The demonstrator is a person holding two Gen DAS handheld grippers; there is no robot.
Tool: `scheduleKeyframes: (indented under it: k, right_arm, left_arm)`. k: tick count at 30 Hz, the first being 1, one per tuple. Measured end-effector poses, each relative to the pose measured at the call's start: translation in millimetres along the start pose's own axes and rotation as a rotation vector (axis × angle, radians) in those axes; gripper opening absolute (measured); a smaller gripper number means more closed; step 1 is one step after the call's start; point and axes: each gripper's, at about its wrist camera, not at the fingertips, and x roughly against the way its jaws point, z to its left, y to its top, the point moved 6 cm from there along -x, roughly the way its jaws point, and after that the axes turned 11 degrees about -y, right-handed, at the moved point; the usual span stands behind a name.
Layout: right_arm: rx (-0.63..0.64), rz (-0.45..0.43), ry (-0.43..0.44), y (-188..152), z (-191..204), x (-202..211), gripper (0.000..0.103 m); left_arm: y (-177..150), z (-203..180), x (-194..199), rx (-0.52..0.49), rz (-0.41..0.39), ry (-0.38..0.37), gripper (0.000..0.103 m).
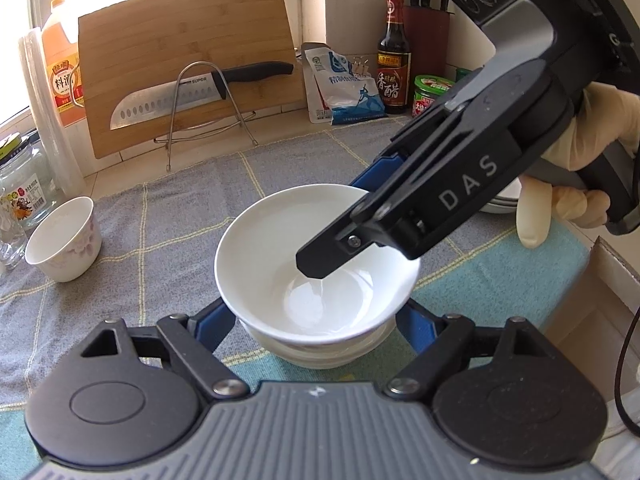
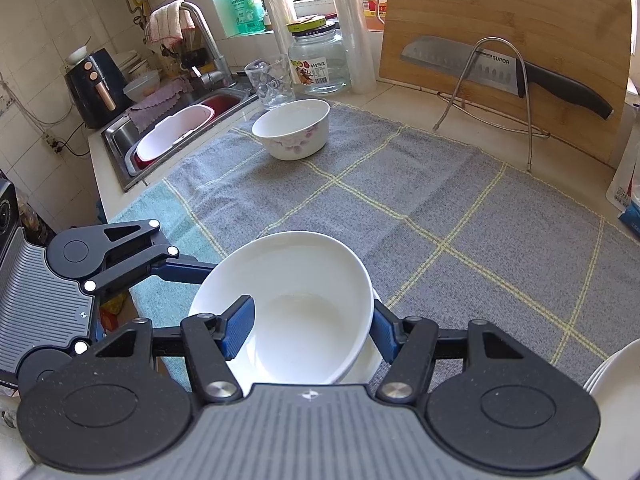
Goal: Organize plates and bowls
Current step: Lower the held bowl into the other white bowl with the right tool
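Observation:
A plain white bowl (image 1: 280, 240) (image 2: 296, 280) sits tilted in a second white bowl (image 1: 316, 354) on the checked cloth. My right gripper (image 1: 340, 224) (image 2: 312, 330) comes in from the right. It is shut on the upper bowl's wall, one blue pad (image 2: 240, 328) inside and the other finger outside the rim. My left gripper (image 1: 316, 316) holds the lower bowl, a blue finger (image 1: 218, 322) against each side of it. In the right wrist view only one left finger (image 2: 184, 270) shows, reaching behind the bowls. A floral bowl (image 1: 64, 240) (image 2: 294, 130) stands apart, toward the sink.
White plates (image 1: 504, 200) (image 2: 616, 380) are stacked to the right of the bowls. A bamboo board (image 1: 188, 56) with a knife (image 1: 192, 96) on a wire rack stands at the back, bottles and a glass jar (image 2: 320, 60) along the wall. The sink (image 2: 176, 136) lies past the cloth's end.

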Motion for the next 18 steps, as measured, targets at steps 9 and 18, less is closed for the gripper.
scheduleKeyframes:
  k: [9,18]
  right_arm:
    - [-0.001,0.009,-0.006,-1.7,-2.3,-4.4,0.067]
    - [0.005,0.014,-0.010,-3.0,-3.0,-7.6,0.068]
  left_arm:
    - [-0.4,1.1,-4.9,0.000,0.011,-0.008,0.087]
    - [-1.4,1.5,-7.3,-0.003,0.015,-0.012,0.087]
